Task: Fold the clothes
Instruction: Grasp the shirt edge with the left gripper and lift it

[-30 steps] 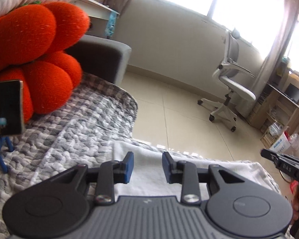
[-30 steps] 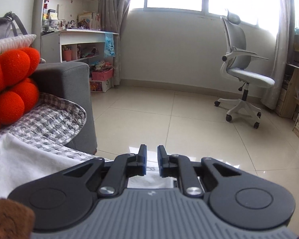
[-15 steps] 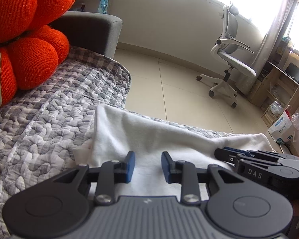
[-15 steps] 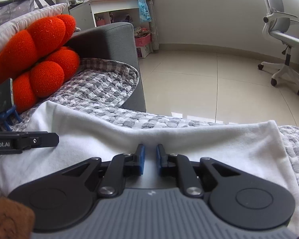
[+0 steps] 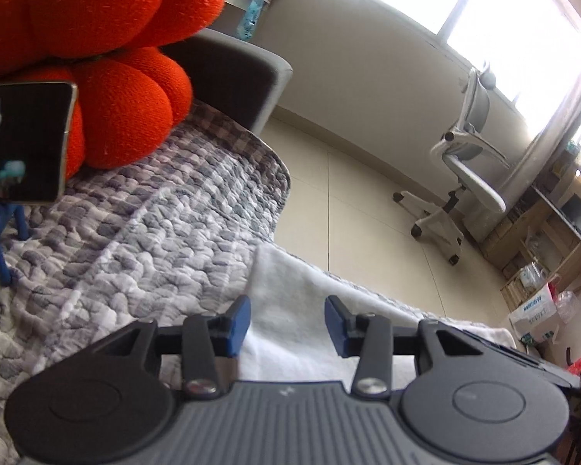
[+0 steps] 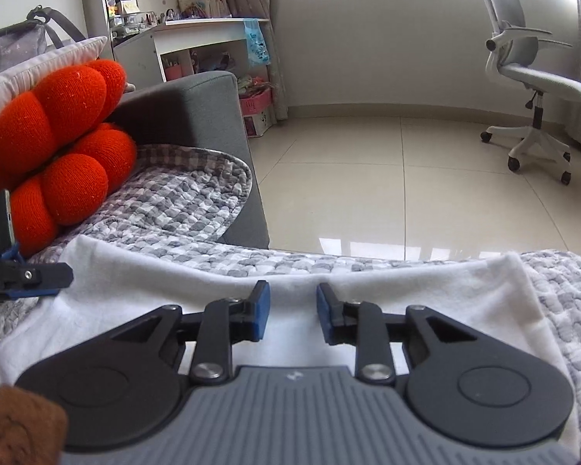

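garment: white cloth (image 6: pixel 220 302) spread flat on the grey checked quilt (image 6: pixel 182 209) over the sofa seat, far edge running along the seat front, right corner (image 6: pixel 511 267) lying squared off; can't tell how many layers it's in
my right gripper: (image 6: pixel 293 314) jaws parted a moderate gap, nothing between them, low over the middle of the cloth near its far edge
my left gripper: (image 5: pixel 286 325) jaws wider apart, empty, over the cloth's left end, left pad (image 5: pixel 238 323) about at the cloth/quilt border; its tip shows in the right view (image 6: pixel 38 277)
stage: both grippers empty over laid-flat cloth, fits lining up for a pinch or having just let go of a fold, can't settle which
doing it well: if gripping, I'd take the edge only, one layer, both ends level so the crease runs straight; pads low enough to catch cloth but not the quilt
risk: bumpy quilt may snag with the cloth, thin white fabric slips from a shallow pinch
nearby: orange knot cushion (image 6: pixel 62 147) and phone on blue stand (image 5: pixel 23 143) left of cloth, keep the swing clear of them
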`<state>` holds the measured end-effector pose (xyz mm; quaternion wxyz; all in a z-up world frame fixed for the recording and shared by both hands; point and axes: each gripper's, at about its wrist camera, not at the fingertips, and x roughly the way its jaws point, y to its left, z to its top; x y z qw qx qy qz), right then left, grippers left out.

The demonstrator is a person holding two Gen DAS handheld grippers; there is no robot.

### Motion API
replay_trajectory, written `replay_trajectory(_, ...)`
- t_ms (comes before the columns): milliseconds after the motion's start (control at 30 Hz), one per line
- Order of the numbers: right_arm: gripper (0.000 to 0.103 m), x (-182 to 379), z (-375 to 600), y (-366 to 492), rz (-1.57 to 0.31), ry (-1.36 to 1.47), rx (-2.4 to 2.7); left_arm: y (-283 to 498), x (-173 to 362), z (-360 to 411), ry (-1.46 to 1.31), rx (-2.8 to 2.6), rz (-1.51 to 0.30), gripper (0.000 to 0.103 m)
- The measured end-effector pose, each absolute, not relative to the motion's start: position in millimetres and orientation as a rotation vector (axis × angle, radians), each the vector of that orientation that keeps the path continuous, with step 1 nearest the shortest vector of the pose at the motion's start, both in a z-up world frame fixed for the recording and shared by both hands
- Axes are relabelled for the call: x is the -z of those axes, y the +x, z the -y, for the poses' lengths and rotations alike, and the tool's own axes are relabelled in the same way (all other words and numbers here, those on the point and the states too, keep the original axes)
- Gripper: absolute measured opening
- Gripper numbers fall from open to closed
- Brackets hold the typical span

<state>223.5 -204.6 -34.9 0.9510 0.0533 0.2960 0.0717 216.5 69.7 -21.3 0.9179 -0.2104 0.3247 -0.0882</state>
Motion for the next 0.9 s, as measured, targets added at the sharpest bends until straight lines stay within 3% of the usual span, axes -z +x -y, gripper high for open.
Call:
replay_trajectory(333, 0.031, 37, 248, 216, -0.631, 0.221, -0.062, 218, 37, -67, -0.529, 0.249, -0.669, 0.050)
replay_trajectory(400, 0.030, 48, 250, 216, -0.656, 0.214, -0.058, 215, 34, -59, -0.471, 0.257, -0.660, 0.037)
replay_trajectory(467, 0.029, 49, 248, 216, -0.651, 0.198, -0.056, 213, 29, -54, -0.436, 0.267, -0.661, 0.017)
replay_trajectory(533, 0.029, 50, 245, 216, -0.642, 0.182, -0.054, 210, 25, -51, -0.415, 0.275, -0.669, 0.009)
replay_trajectory(900, 0.030, 52, 249, 216, -0.621, 0.194, -0.063, 196, 12, -52, -0.409, 0.193, -0.692, 0.008)
